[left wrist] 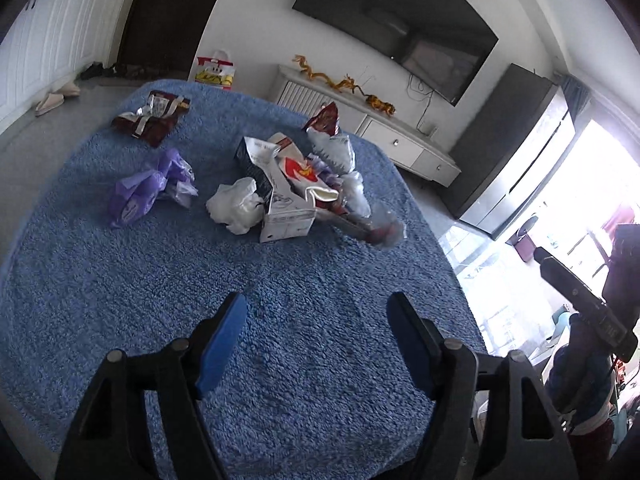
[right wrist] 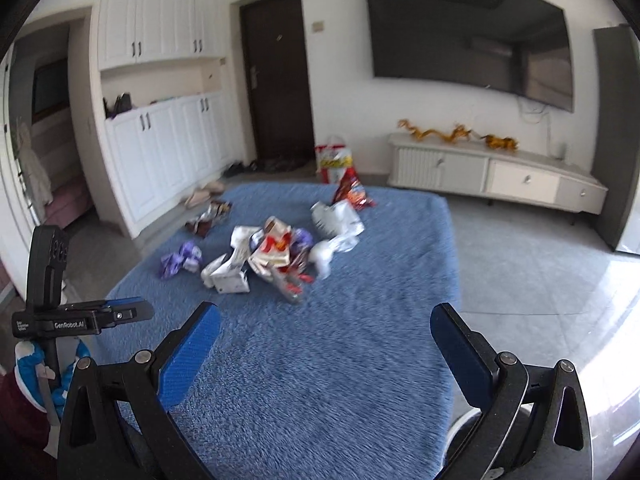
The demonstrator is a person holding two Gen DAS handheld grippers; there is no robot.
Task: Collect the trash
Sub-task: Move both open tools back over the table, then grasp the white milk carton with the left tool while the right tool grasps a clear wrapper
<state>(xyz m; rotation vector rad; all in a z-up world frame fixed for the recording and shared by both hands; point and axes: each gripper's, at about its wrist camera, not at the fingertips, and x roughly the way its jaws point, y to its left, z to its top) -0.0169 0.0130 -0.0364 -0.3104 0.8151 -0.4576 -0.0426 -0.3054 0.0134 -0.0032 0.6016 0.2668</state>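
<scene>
Trash lies on a blue fuzzy cover (left wrist: 280, 320): a purple wrapper (left wrist: 148, 188), a crumpled white paper (left wrist: 236, 206), flattened white cartons (left wrist: 280, 188), a dark red foil bag (left wrist: 150, 118), a red snack bag (left wrist: 326, 118) and clear plastic (left wrist: 352, 184). My left gripper (left wrist: 316, 324) is open and empty, hovering over the near part of the cover. My right gripper (right wrist: 326, 334) is open and empty, also short of the pile (right wrist: 272, 256). The left gripper also shows at the left edge of the right wrist view (right wrist: 80, 320).
A TV (right wrist: 468, 36) hangs on the wall above a low white cabinet (right wrist: 496, 176) with gold dragon ornaments. A printed bag (right wrist: 334, 160) stands on the floor by a dark door. White cupboards (right wrist: 160, 152) stand at left. Grey floor (right wrist: 520, 260) lies right of the cover.
</scene>
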